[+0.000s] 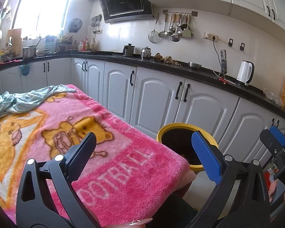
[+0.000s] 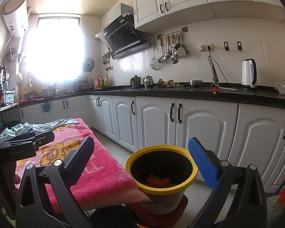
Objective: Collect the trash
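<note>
A bin with a yellow rim (image 2: 193, 172) stands on the floor beside the table's near corner, and red trash (image 2: 158, 180) lies at its bottom. My right gripper (image 2: 142, 152) hovers above and in front of the bin, open, with nothing between its fingers. My left gripper (image 1: 144, 152) is open and empty over the pink blanket (image 1: 108, 157) covering the table, with the bin (image 1: 167, 128) just to its right. The right gripper (image 1: 275, 138) shows at the far right of the left wrist view. The left gripper (image 2: 34, 138) shows at the left of the right wrist view.
A crumpled pale green cloth (image 1: 19, 100) lies at the blanket's far end. White cabinets (image 2: 203, 125) under a black counter (image 2: 199, 93) run along the right, holding a kettle (image 2: 248, 74), a phone on a stand (image 2: 212, 68) and pots. A tiled floor strip (image 2: 114, 144) separates table and cabinets.
</note>
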Available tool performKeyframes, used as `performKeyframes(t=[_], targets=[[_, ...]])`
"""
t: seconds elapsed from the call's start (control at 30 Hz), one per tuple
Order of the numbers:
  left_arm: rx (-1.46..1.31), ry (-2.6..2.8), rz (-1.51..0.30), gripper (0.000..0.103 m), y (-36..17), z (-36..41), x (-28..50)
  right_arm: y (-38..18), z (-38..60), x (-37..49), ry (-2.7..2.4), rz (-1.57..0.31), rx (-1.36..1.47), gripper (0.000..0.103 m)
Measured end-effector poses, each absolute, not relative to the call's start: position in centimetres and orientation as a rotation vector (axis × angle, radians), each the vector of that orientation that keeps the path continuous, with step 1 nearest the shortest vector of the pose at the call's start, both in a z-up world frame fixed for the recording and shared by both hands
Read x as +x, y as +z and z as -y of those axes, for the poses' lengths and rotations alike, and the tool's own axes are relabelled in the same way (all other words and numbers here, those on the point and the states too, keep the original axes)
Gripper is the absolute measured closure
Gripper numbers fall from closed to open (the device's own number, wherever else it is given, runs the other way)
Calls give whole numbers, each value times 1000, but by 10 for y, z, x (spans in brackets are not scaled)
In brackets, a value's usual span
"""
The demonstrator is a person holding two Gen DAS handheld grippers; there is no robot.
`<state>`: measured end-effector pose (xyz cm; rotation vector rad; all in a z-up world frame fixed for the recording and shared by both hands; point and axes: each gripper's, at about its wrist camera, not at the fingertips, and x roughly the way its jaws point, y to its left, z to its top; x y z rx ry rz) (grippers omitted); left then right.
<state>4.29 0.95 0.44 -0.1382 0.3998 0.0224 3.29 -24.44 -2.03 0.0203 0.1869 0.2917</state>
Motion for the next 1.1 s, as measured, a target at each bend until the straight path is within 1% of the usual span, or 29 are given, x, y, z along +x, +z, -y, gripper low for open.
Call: performKeyframes(t=[0.43,0.77,0.9,1.0,1.07,1.1], targets=[[-147,22,-405,11,0,-12,44,-19,244,32,288,-185,21,6],[-166,37,-450,11,-6,-26,48,-18,237,31,301,-199,16,6],[-231,70,-493,11,-5,-59,43,-14,218,32,359,-200,-10,6],[-290,173,-531,11,-7,-115,28,-9,174,41,480,-225,-53,6],[-334,331,-551,11,-11,-177,8,-7,128,48,584,-274,-90,6],[-353,398,-554,11,-12,-201,-1,-7,88,52,689,-318,-94,6]])
